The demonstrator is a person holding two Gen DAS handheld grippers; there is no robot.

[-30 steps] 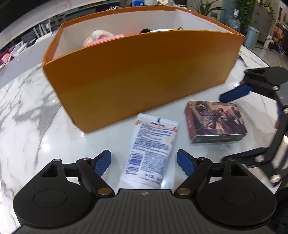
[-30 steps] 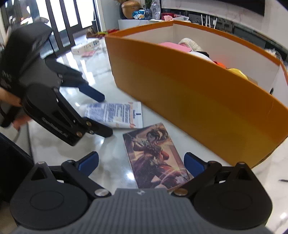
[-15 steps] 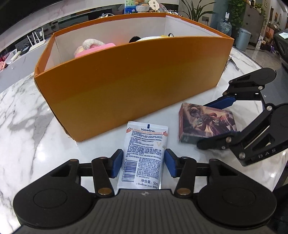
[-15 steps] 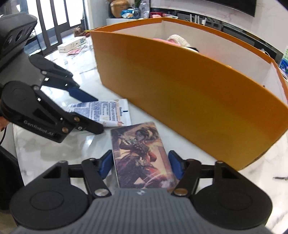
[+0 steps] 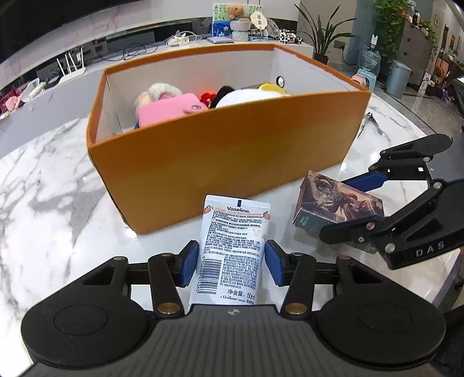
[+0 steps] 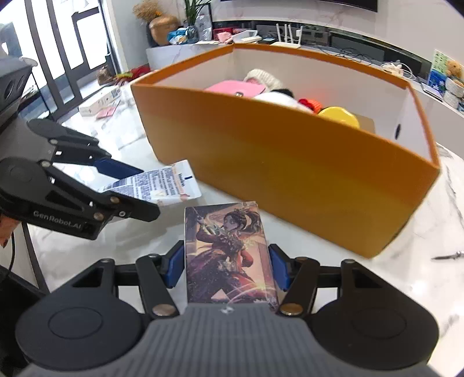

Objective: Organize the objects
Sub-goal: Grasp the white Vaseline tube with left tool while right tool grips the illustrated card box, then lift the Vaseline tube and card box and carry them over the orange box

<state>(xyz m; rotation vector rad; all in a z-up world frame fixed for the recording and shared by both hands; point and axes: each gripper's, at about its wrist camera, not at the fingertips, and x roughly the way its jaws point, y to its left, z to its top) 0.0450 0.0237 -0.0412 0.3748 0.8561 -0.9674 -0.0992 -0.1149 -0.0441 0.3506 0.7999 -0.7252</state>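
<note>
Marble table (image 5: 43,203) carries an orange box (image 5: 232,162) of plush toys (image 5: 246,95). Left gripper (image 5: 231,261) clamps a Vaseline tube (image 5: 232,246), 50ml; right gripper (image 6: 227,265) clamps an illustrated card box (image 6: 227,249).

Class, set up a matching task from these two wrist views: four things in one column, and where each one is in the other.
Things:
1. Vaseline tube
2. card box
3. pink case
4. teddy bear

Places:
A. inside the orange box
B. on the far counter
C. in the left hand-held gripper
D. in the right hand-held gripper

Pairs: 1-C, 2-D, 3-A, 4-B
</note>
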